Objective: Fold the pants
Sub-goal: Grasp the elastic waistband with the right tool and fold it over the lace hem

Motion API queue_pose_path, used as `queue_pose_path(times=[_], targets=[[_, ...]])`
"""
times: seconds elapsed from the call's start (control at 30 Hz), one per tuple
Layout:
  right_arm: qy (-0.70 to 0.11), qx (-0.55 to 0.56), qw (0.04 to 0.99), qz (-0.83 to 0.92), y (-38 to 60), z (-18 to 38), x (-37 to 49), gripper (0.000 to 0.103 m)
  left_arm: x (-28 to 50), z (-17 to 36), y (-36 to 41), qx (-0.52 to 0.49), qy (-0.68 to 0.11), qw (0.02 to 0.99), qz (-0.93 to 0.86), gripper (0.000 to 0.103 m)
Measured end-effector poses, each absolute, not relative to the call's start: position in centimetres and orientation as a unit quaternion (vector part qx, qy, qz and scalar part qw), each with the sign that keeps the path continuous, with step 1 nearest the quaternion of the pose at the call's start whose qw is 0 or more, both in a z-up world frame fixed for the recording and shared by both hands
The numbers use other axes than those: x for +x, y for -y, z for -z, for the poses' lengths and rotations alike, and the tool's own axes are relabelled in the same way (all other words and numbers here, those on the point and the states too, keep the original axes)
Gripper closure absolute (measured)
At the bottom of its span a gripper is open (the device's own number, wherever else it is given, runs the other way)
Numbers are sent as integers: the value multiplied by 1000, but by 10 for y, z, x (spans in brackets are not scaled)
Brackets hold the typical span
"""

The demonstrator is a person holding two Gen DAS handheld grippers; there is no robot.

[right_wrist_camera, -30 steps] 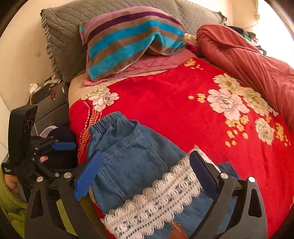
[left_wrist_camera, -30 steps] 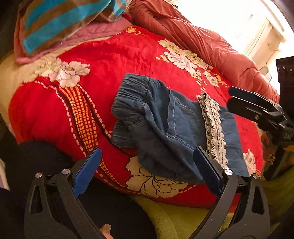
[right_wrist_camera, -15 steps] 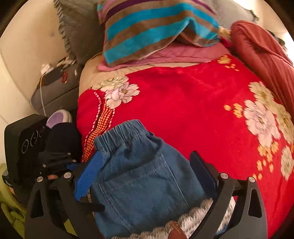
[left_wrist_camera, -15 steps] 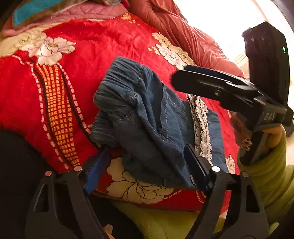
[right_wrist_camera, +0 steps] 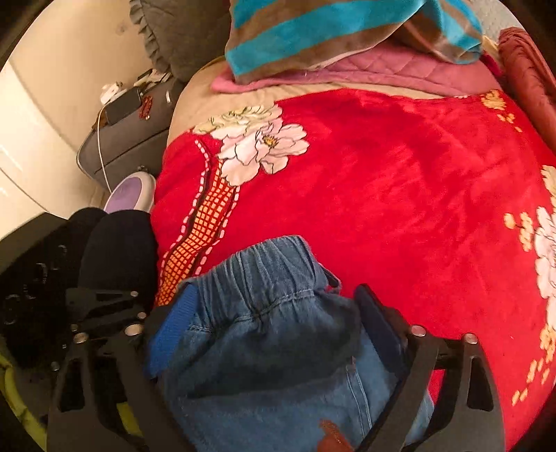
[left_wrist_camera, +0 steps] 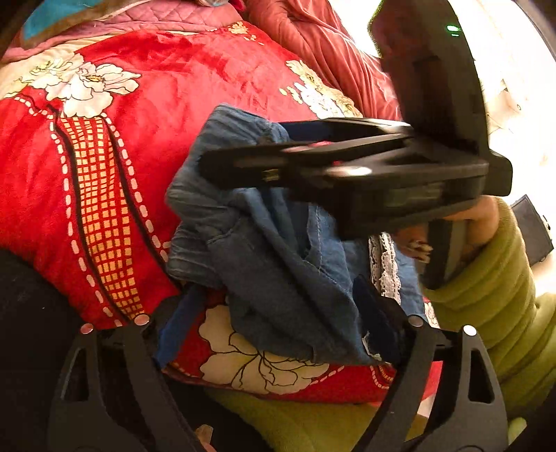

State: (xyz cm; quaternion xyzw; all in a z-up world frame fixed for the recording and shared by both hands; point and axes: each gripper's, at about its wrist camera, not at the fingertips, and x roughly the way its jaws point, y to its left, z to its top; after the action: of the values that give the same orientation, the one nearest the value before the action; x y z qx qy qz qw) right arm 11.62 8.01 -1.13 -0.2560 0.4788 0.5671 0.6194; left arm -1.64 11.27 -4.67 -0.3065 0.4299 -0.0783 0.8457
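Note:
Small blue denim pants [left_wrist_camera: 278, 264] with a white lace trim [left_wrist_camera: 382, 267] lie crumpled near the front edge of a red floral blanket [left_wrist_camera: 166, 69]. My left gripper [left_wrist_camera: 278, 323] straddles their near edge and its jaws are opening. Its left pad [left_wrist_camera: 177, 327] rests on the blanket and the right finger touches the hem. My right gripper [right_wrist_camera: 274, 323] points steeply down over the elastic waistband [right_wrist_camera: 271, 264]. Its jaws are closing with bunched denim between them, without a firm pinch. From the left wrist the right gripper [left_wrist_camera: 243, 153] crosses above the pants.
A striped pillow [right_wrist_camera: 347, 31] on a pink quilted pad [right_wrist_camera: 382, 73] lies at the bed's head, and a maroon duvet [left_wrist_camera: 330, 59] runs along the far side. A grey nightstand [right_wrist_camera: 132, 132] stands left of the bed. A green sleeve [left_wrist_camera: 486, 285] and a black-clad knee [right_wrist_camera: 118, 250] are close by.
My right gripper has swung from the lace end of the pants to the waistband and dropped lower, its jaws narrowing. My left gripper has tipped down and closed in on the near edge.

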Motion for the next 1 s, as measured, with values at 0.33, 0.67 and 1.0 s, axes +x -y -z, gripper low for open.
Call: queue_pose_path(times=[0.33, 0.67, 1.0], targets=[[-466, -190, 625, -597, -58, -7, 125, 66, -11, 45, -111, -302, -423, 850, 82, 16], [-423, -94, 656, -618, 14, -54, 132, 68, 6, 27, -96, -284, -398, 869, 78, 12], [-389, -14, 703, -596, 97, -69, 133, 68, 28, -4, -40, -252, -390, 873, 148, 12]])
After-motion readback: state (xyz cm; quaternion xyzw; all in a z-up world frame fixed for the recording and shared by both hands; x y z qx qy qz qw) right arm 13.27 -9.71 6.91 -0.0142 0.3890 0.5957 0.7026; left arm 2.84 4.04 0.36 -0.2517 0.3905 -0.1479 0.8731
